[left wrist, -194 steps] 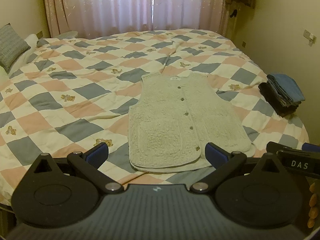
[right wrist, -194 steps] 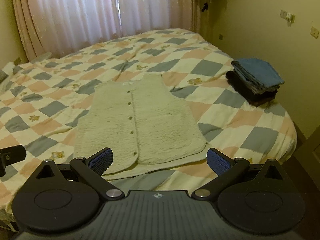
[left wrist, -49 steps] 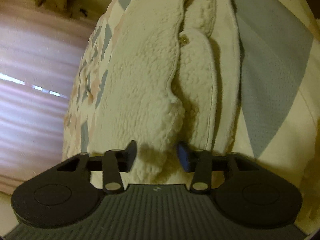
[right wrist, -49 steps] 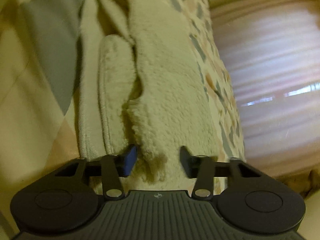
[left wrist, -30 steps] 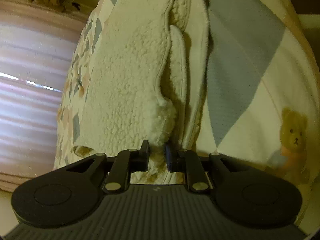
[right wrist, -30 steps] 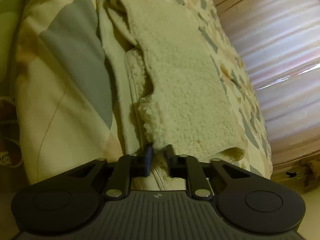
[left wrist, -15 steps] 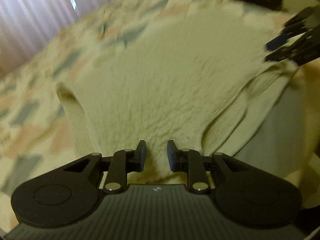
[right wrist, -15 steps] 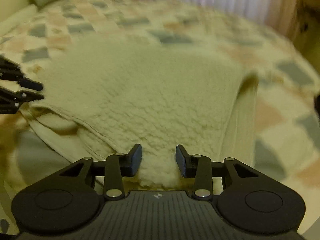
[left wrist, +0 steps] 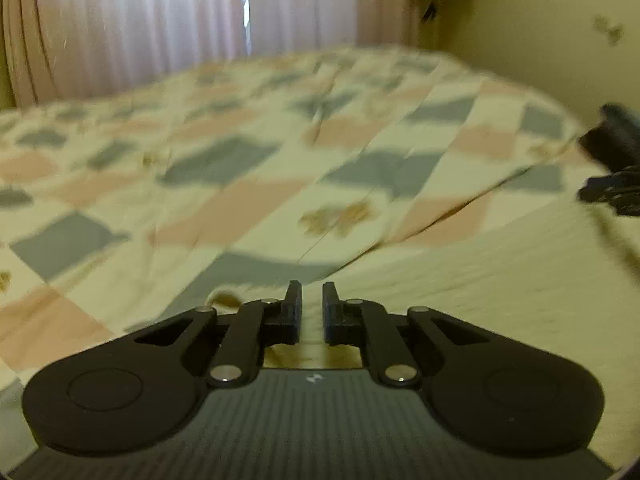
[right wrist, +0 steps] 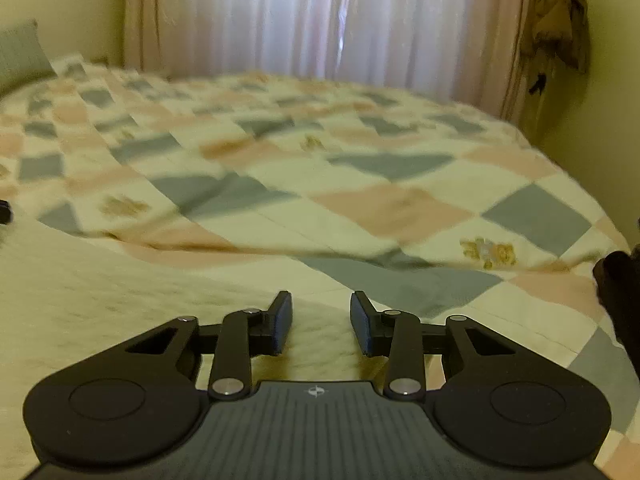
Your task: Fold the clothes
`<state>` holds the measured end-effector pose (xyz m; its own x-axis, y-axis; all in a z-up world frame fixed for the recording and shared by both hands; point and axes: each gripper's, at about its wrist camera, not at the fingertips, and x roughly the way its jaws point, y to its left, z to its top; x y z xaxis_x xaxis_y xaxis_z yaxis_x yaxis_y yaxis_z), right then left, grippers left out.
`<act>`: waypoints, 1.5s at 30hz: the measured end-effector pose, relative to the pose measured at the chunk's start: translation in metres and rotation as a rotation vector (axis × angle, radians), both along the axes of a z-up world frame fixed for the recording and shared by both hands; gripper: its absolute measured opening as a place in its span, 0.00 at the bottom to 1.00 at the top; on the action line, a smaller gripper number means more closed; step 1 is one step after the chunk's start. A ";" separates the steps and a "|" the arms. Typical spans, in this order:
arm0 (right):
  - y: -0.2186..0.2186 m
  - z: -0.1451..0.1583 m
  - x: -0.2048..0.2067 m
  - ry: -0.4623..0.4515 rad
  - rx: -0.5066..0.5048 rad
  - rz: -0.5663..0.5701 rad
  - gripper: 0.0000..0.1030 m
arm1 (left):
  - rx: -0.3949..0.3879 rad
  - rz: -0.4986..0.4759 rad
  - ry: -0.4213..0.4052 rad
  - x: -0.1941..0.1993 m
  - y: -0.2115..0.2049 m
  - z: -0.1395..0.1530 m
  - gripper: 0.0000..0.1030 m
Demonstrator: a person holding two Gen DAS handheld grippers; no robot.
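Note:
A cream fleece vest (left wrist: 480, 288) lies over the checked quilt (left wrist: 248, 200) and reaches up to both grippers. In the left wrist view my left gripper (left wrist: 312, 312) is shut on the vest's edge, a thin strip of fleece showing between the nearly closed fingers. In the right wrist view the vest (right wrist: 100, 300) spreads to the left, and my right gripper (right wrist: 320, 324) holds a thicker bunch of it, its jaws standing wider apart. The right gripper's dark tip (left wrist: 608, 196) shows at the left view's right edge. Both views are blurred.
A dark stack of folded clothes (right wrist: 620, 292) sits at the bed's right edge. Pink curtains (right wrist: 320, 20) hang behind the bed, a grey pillow (right wrist: 20, 52) lies far left, and a garment (right wrist: 560, 12) hangs on the right wall.
Both grippers have swung up and forward with the vest's edge, so the views now look across the quilt to the curtains. The left jaws have narrowed.

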<state>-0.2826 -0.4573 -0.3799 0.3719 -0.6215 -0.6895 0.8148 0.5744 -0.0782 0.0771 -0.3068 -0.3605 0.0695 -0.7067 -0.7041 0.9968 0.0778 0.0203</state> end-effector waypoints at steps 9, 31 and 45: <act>0.009 0.019 -0.020 -0.095 -0.023 -0.103 0.33 | 0.004 0.009 0.002 0.002 0.009 0.005 0.05; 0.218 0.024 -0.035 0.021 0.141 0.018 0.40 | 0.190 0.121 0.027 -0.140 0.171 0.003 0.10; 0.220 0.146 -0.066 -0.165 0.309 -0.186 0.55 | 0.339 0.215 -0.014 -0.184 0.174 0.143 0.30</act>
<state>-0.3486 -0.2372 -0.2341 0.3944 -0.4614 -0.7947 0.8942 0.3921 0.2161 -0.1066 -0.1327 -0.2176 0.2017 -0.4027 -0.8929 0.9580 0.2709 0.0942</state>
